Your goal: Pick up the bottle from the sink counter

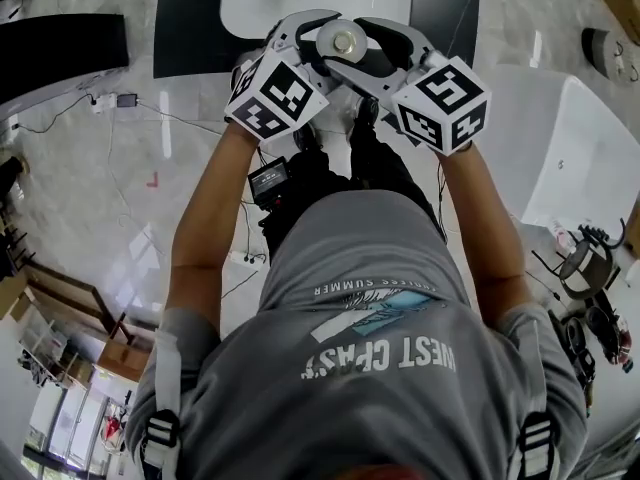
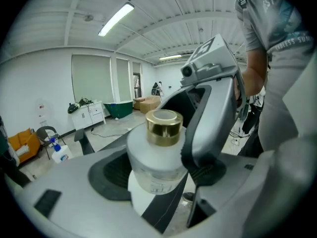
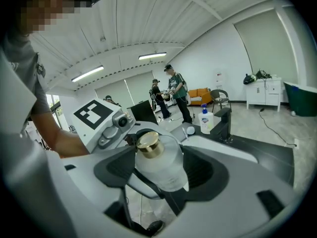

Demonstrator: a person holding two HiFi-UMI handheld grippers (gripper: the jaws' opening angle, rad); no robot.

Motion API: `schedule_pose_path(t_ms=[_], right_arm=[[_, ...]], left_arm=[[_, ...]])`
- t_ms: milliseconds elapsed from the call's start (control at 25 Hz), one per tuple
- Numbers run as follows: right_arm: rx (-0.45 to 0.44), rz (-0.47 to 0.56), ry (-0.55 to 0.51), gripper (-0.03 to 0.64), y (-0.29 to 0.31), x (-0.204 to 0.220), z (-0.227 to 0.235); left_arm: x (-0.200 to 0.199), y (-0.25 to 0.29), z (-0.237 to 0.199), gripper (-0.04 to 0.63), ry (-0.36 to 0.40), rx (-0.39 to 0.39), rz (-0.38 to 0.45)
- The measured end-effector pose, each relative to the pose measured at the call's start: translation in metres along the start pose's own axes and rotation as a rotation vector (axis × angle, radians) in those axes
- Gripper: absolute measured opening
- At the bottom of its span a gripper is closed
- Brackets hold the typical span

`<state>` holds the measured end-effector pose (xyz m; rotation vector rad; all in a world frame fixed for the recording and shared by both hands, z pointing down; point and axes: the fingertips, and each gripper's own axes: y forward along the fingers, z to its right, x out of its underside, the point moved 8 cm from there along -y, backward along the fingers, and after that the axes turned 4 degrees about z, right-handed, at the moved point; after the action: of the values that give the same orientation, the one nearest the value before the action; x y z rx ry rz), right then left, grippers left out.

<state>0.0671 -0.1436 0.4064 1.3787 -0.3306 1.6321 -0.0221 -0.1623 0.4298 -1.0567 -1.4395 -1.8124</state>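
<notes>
Bottle (image 1: 343, 40): frosted glass, gold cap, upright, held in the air near the person's chest, clear of the sink counter (image 1: 190, 28). Left gripper (image 2: 157, 180) and right gripper (image 3: 163, 175) both closed on its body from opposite sides, jaws crossing around it, pads below the shoulder. Likely heavy for its size, rigid, smooth and breakable. Grip best kept on the round body, not the cap
</notes>
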Motion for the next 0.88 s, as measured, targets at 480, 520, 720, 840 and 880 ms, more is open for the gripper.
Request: schedule_pose_path(t_ms=[480, 520, 720, 840, 880], right_arm=[[-0.002, 0.060, -0.066, 0.301, -0.015, -0.044, -0.038], [-0.001, 0.064, -0.074, 0.301, -0.016, -0.047, -0.040], [0.005, 0.088, -0.109, 0.301, -0.021, -0.065, -0.053], [0.010, 0.095, -0.126, 0.301, -0.025, -0.071, -0.061], [0.013, 0.096, -0.132, 0.301, -0.026, -0.071, -0.063]], left_arm=[[-0.041, -0.045, 0.003, 0.331, 0.049, -0.043, 0.027], [-0.043, -0.048, 0.002, 0.331, 0.054, -0.047, 0.030], [-0.059, -0.064, 0.001, 0.331, 0.078, -0.066, 0.050], [-0.065, -0.071, 0.005, 0.331, 0.096, -0.075, 0.057], [-0.066, -0.072, 0.006, 0.331, 0.101, -0.077, 0.060]])
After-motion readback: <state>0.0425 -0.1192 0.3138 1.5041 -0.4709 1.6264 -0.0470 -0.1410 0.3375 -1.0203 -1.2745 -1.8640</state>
